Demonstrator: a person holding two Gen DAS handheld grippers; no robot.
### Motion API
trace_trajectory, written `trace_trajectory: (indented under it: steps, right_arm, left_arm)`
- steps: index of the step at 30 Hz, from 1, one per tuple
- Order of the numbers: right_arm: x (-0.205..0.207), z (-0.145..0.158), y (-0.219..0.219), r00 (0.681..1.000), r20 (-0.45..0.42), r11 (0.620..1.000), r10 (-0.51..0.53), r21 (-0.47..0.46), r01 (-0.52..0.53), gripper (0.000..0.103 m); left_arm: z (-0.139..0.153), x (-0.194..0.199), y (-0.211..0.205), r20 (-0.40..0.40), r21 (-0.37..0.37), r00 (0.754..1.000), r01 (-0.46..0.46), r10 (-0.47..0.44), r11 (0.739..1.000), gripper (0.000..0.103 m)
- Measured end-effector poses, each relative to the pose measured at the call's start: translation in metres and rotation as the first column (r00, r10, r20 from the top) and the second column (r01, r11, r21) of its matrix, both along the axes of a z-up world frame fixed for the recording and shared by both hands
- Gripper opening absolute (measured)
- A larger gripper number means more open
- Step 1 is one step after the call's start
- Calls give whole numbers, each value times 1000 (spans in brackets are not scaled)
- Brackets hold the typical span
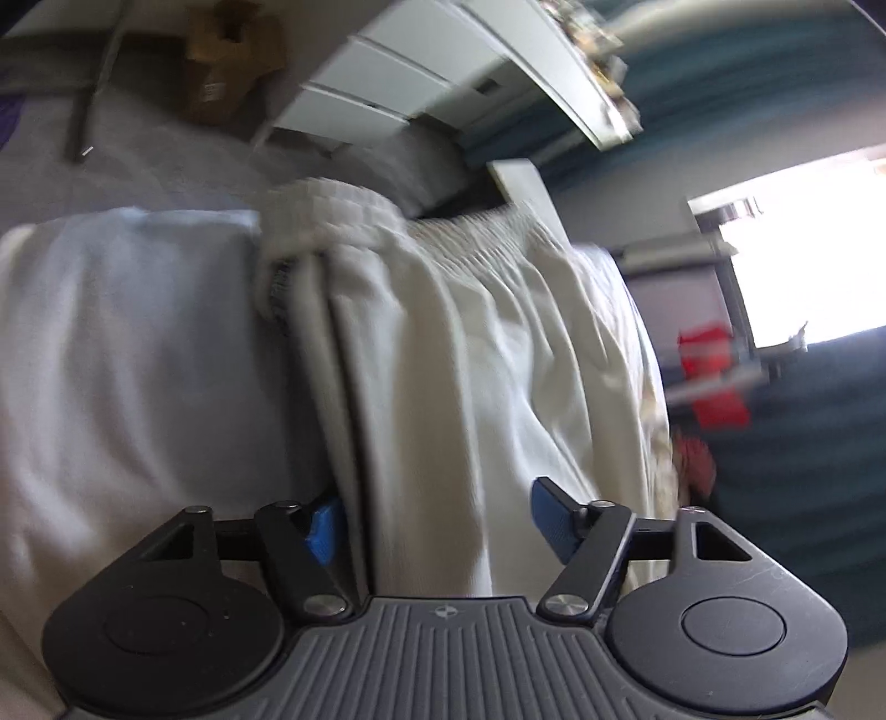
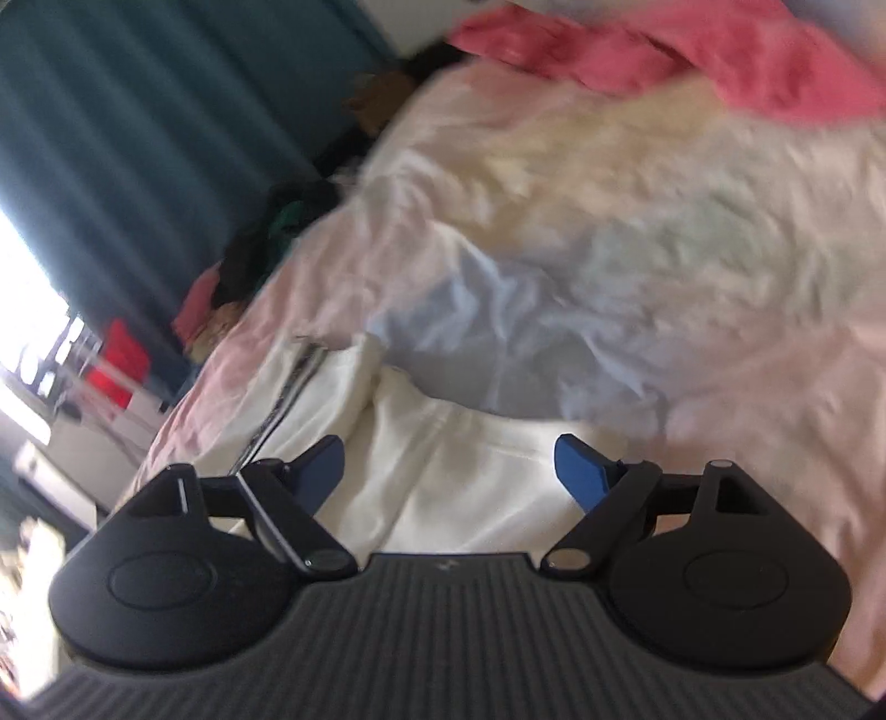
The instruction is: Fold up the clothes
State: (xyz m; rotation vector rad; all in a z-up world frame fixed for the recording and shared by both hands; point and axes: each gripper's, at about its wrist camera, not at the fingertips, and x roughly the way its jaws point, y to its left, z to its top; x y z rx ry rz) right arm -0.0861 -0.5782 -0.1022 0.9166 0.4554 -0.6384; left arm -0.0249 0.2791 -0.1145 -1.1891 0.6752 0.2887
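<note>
Over the cream garment [image 1: 476, 354], both the left tool [image 1: 437, 526] and right tool [image 2: 448, 471] gape unclenched; no writing legible.

Bed [image 2: 775, 387] with pale, rumpled bedding, filling the centre and right of the right wrist view. Directly on it: a cream white garment [image 2: 470, 487] at lower centre, its gathered waistband [image 1: 487, 238] lying at upper centre in the left wrist view; a pink cloth [image 2: 664, 50] at the upper right; a dark heap of clothes [image 2: 277, 232] at the left edge.
</note>
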Motion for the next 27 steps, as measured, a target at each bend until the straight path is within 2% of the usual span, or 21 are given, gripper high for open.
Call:
trace_trajectory:
  steps: [1, 3, 5, 7, 10, 12, 14, 15, 16, 17, 18, 19, 21, 27]
  right_arm:
    - [-2, -7, -5, 1000, -2, 998, -30, 49, 30, 84]
    - [-7, -17, -10, 997, -17, 990, -79, 117, 80, 77]
    - [-13, -22, -12, 989, -39, 979, -142, 141, 146, 77]
    - [-18, -24, -11, 980, -59, 970, -191, 139, 198, 77]
    - [-15, -33, -11, 979, -72, 966, -192, 162, 201, 77]
    - [-11, -49, -18, 975, -104, 951, -196, 222, 215, 75]
    - [-9, -65, -26, 968, -127, 920, -215, 305, 245, 55]
    - [-9, -67, -26, 966, -125, 912, -226, 320, 255, 52]
    - [-7, -66, -26, 967, -116, 915, -226, 316, 251, 38]
    - [-5, -65, -24, 974, -93, 922, -209, 313, 227, 19]
    - [-2, -63, -21, 978, -76, 926, -195, 314, 209, 16]
    - [0, -62, -19, 979, -63, 928, -192, 313, 202, 10]
    - [1, -54, -15, 982, -41, 941, -184, 282, 188, 7]
    - [-13, -15, -1, 981, 51, 976, -185, 130, 177, 5]
  left_arm:
    - [-3, -2, 5, 5, -25, 1000, -28, 28, 999, 68]
    - [-10, -5, 12, 18, -78, 998, -62, 63, 995, 68]
    - [-15, -3, 16, 24, -112, 998, -58, 61, 992, 68]
    - [-17, -1, 19, 19, -123, 998, -62, 65, 990, 67]
    - [-18, 3, 25, 31, -128, 997, -64, 68, 990, 66]
    - [-20, 9, 27, 32, -119, 997, -61, 66, 991, 59]
    - [-22, 10, 29, 20, -114, 998, -64, 67, 991, 52]
    - [-23, 10, 30, 19, -114, 997, -69, 71, 991, 45]
    - [-23, 10, 31, 18, -115, 997, -73, 75, 991, 42]
    - [-24, 9, 31, 15, -114, 997, -79, 81, 990, 36]
    - [-24, 8, 33, 10, -106, 996, -90, 92, 990, 29]
    - [-24, 7, 34, 9, -105, 995, -100, 101, 989, 27]
    - [-25, 3, 36, 28, -130, 993, -108, 113, 986, 18]
    - [-10, -16, 38, 121, -126, 981, -136, 152, 983, 13]
